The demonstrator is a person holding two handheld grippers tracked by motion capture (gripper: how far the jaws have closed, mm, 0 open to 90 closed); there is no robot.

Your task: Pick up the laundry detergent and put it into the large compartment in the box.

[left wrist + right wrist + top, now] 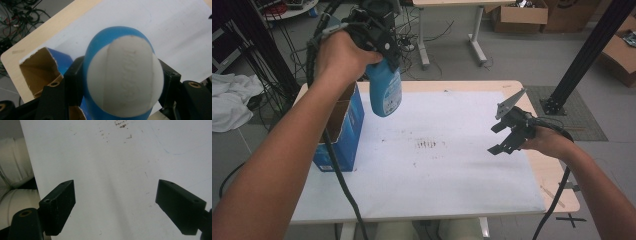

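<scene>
While the white mat (452, 165) covers most of the light wooden table (557, 185), it carries a patch of small brown stains (430, 144) near its middle, which also appear at the top of the right gripper view (120, 123). At the table's left edge stands an open blue cardboard box (343, 131), its brown inside facing up; in the left gripper view the box (37, 67) lies below and to the left of the jaws. Above the box's far right corner the left gripper (379, 42) hangs in the air, its jaws closed on a blue bottle (384, 90) that points downward over the mat. Seen from the left gripper view, the bottle (122, 77) sits clamped between the two black jaws, its rounded white end facing the camera and blue showing around it. Over the mat's right side the right gripper (507, 135) is held above the surface, well apart from the bottle. In the right gripper view its jaws stand wide apart with nothing between them, the gripper (116, 205) looking down on bare mat.
</scene>
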